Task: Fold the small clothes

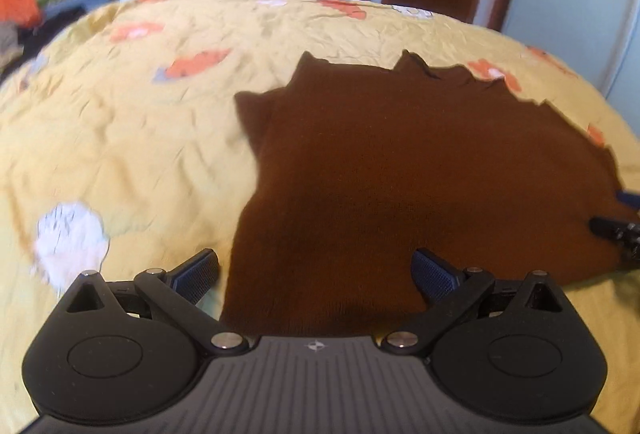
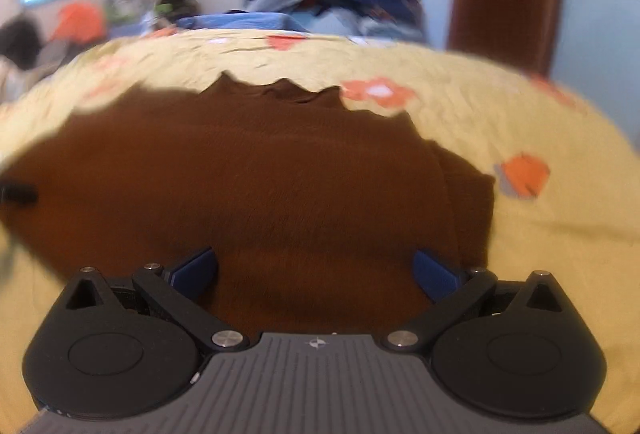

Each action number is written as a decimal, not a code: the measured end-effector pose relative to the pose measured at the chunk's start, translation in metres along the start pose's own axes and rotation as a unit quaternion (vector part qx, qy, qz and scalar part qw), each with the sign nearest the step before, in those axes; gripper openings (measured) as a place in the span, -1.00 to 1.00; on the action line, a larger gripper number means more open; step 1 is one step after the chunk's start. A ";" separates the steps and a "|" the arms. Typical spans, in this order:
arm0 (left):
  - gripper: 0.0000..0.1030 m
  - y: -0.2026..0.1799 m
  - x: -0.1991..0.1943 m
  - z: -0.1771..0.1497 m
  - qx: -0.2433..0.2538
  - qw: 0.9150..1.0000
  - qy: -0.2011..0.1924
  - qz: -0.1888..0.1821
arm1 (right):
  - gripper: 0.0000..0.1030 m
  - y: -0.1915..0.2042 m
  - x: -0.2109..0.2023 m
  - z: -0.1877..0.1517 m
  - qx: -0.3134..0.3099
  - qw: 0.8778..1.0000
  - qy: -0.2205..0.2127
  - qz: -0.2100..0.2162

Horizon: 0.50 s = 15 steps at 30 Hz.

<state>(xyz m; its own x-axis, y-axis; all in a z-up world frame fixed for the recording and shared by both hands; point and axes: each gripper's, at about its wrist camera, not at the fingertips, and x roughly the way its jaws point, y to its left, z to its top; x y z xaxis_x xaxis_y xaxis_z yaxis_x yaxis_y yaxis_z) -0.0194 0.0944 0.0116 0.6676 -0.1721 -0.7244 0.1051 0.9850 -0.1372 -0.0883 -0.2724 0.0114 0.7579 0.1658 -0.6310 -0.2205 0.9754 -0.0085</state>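
Brown knit sweater lies spread flat on yellow floral bedsheet, collar toward the far edge; no readable writing anywhere. Left gripper spread wide, empty, over the sweater's near-left hem. Right gripper likewise wide apart, empty, above its near-right part.

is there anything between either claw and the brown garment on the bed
Nothing visible stands in the way. The brown garment lies spread on the yellow bedsheet, and both the left claw and the right claw are open right over its near edge, with only fabric showing between their fingers.
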 end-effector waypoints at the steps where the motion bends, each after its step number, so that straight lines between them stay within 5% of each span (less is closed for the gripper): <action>1: 1.00 0.005 -0.005 0.001 -0.021 1.000 0.001 -0.009 | 1.00 0.001 -0.003 0.005 0.004 1.000 0.010 -0.008; 5: 1.00 0.025 -0.014 -0.002 -0.107 0.993 0.016 -0.047 | 1.00 0.004 -0.021 0.006 0.028 1.000 -0.009 0.001; 7: 1.00 0.028 -0.016 -0.003 -0.130 0.989 0.024 -0.058 | 1.00 0.004 -0.006 -0.006 0.012 1.000 0.017 0.001; 8: 1.00 0.031 -0.018 -0.004 -0.150 0.986 0.028 -0.071 | 1.00 0.009 -0.007 -0.015 -0.018 1.000 -0.016 -0.006; 11: 1.00 0.040 -0.018 -0.008 -0.217 0.967 0.042 -0.129 | 1.00 0.006 -0.006 -0.013 -0.004 1.000 -0.012 0.001; 15: 1.00 0.047 -0.015 -0.010 -0.268 0.953 0.034 -0.140 | 1.00 0.007 -0.006 -0.014 -0.006 1.000 -0.014 -0.002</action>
<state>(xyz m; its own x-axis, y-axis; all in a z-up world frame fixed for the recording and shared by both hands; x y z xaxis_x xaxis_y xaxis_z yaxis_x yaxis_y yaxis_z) -0.0323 0.1431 0.0090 0.6168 -0.4451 -0.6492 -0.1321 0.7545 -0.6429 -0.1028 -0.2683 0.0046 0.7761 0.1668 -0.6082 -0.2250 0.9741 -0.0200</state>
